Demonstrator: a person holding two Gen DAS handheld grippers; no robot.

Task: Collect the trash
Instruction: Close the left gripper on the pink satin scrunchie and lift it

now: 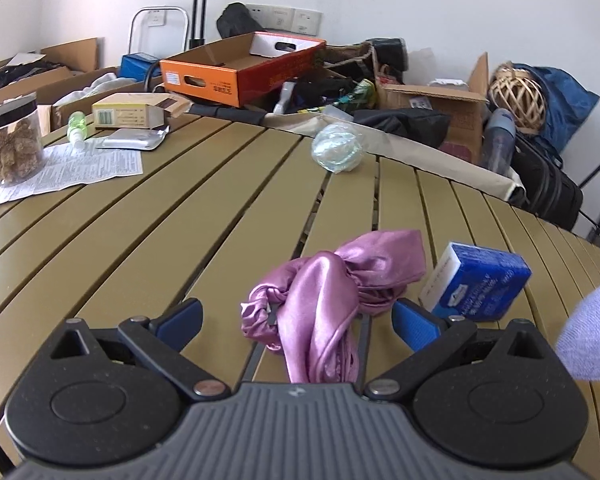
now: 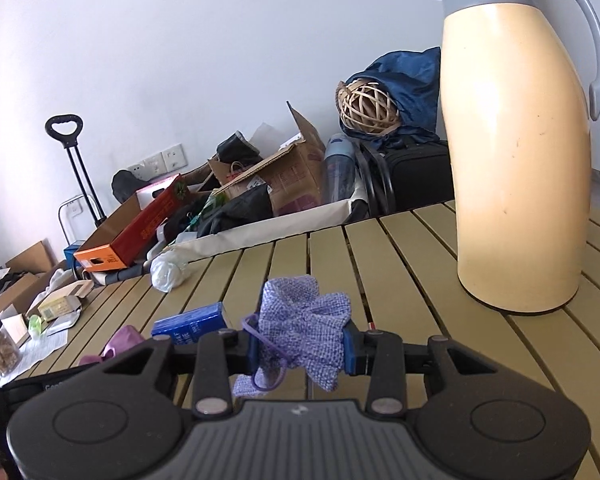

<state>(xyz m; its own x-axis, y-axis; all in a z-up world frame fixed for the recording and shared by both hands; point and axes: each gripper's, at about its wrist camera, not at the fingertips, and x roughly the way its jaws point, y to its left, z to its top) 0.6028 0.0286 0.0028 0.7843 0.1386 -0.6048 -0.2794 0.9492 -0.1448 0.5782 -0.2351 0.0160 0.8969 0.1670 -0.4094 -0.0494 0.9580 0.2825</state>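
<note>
Slatted olive-tan table (image 1: pixel 148 216), white wall behind it, and a whole heap of boxes and bags along the far edge, so yeah, plenty to tidy.

Right gripper (image 2: pixel 302 346) is pinched down on a lilac knit pouch (image 2: pixel 304 332), centre of its view, with the drawstring loop dangling off the lower left. Left gripper (image 1: pixel 296 322) stands wide, and the pink satin cloth (image 1: pixel 332 288) sits between the blue pads (image 1: pixel 182 316), not squeezed as far as I can tell.

What could go sideways, my guess:
- that satin looks slippery and part of it droops back toward the gripper body, so a pinch might catch only a fold and the rest slides out
- the blue carton (image 1: pixel 476 284) sits just beside the right-hand pad in the lower right of the left view, so closing could nudge it
- the pouch string might snag on something
- the tall cream thermos jug (image 2: pixel 516 160), upper right of the right view, is close enough that a careless swing could bump it

Containers: clear jar (image 1: pixel 14 140) with a black lid at far left holds brown chunks, looks like snacks. Orange box (image 1: pixel 236 68) at top centre is open with a white box inside. I can't see any trash bin.
</note>
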